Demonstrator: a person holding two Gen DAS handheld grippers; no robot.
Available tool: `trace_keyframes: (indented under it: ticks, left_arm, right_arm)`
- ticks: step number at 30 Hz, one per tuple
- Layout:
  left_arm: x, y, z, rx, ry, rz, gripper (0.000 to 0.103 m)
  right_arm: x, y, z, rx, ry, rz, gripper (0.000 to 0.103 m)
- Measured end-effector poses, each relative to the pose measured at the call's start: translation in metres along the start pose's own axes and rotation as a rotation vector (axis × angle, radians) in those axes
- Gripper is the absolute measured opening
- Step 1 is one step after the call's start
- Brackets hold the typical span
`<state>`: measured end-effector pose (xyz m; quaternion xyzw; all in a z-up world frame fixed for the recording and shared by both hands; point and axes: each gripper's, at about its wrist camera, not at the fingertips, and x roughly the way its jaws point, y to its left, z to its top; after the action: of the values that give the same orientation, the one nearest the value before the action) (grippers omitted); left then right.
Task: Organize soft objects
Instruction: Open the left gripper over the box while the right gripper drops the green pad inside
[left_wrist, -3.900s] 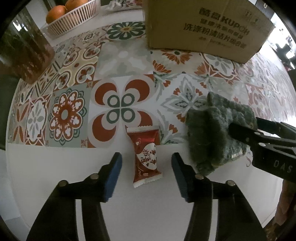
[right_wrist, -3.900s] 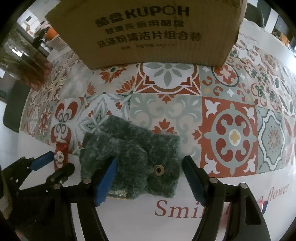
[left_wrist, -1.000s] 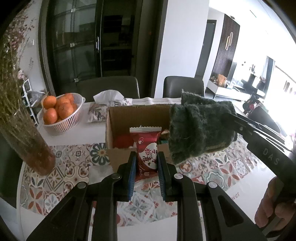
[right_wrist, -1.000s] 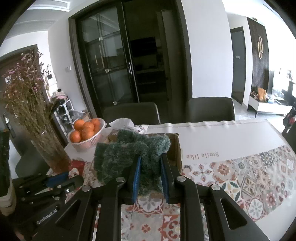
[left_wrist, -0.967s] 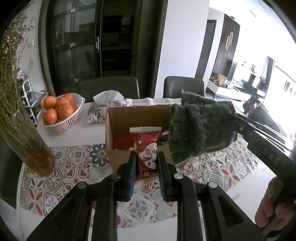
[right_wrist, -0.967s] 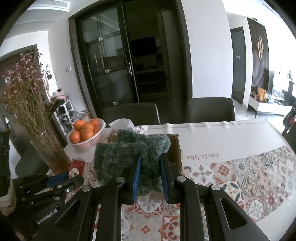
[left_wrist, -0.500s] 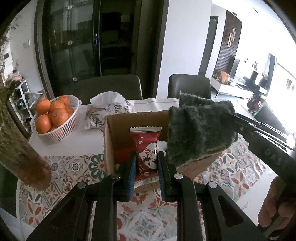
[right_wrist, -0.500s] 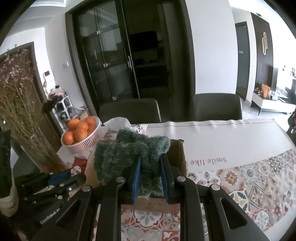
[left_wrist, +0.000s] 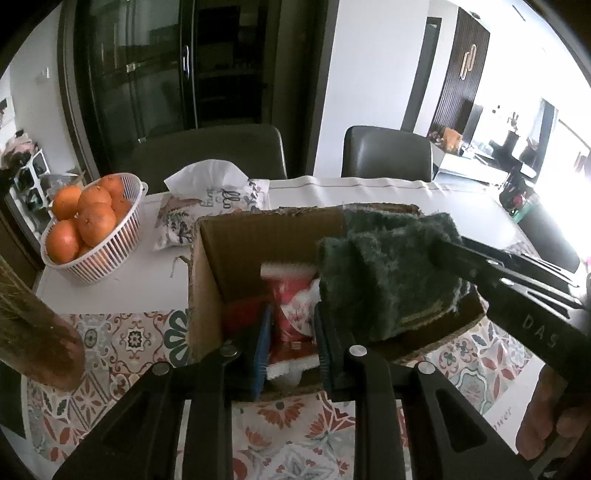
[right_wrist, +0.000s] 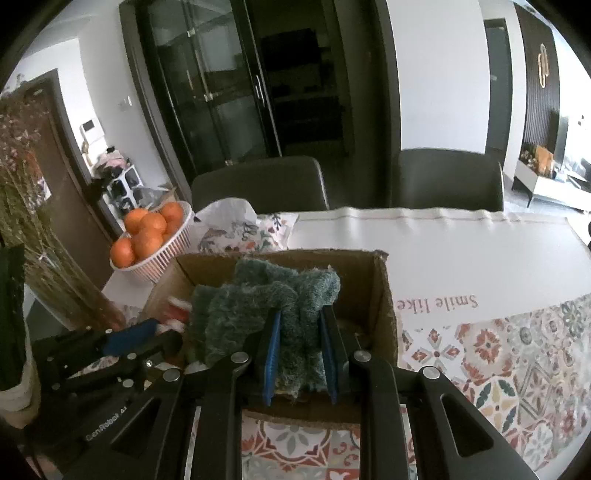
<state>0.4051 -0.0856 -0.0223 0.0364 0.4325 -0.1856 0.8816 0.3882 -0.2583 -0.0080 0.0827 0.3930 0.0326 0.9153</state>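
An open cardboard box (left_wrist: 236, 236) (right_wrist: 384, 291) stands on the patterned tablecloth. My left gripper (left_wrist: 291, 339) is shut on a red snack packet (left_wrist: 291, 310), held upright inside the box mouth near its front wall. My right gripper (right_wrist: 299, 347) is shut on a fuzzy dark green cloth (right_wrist: 266, 295), which hangs over the box opening. In the left wrist view the green cloth (left_wrist: 384, 273) sits to the right of the packet, with the right gripper's black fingers (left_wrist: 480, 262) clamped on it. Something red lies in the box beside the packet.
A white basket of oranges (left_wrist: 88, 225) (right_wrist: 151, 229) and a floral tissue pack (left_wrist: 210, 203) (right_wrist: 243, 225) sit behind the box on the left. A vase of dried flowers (left_wrist: 37, 332) (right_wrist: 48, 258) stands at the left. Two dark chairs (right_wrist: 447, 181) line the table's far side.
Both grippers moved forward and down toward the box, which now looks larger. The packet has gone from above the box's front wall to inside its mouth, and the cloth now hangs over the opening.
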Motion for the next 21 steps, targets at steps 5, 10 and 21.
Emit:
trace_keyframes:
  ticks: [5,10,21]
  left_arm:
    - [0.005,0.002,-0.002,0.006,0.009,0.018,0.043]
    - [-0.002,0.005,-0.006,-0.001,-0.005,0.036,0.054]
    - [-0.030,0.000,-0.021,-0.020,-0.034,0.082,0.062]
  right_arm:
    - [0.014,0.000,-0.003,0.000,0.037,0.020,0.028]
    - [0.021,-0.001,-0.004,0.018,0.064,0.052,0.044]
    - [-0.006,0.002,-0.010,-0.001,0.034,0.016,0.053]
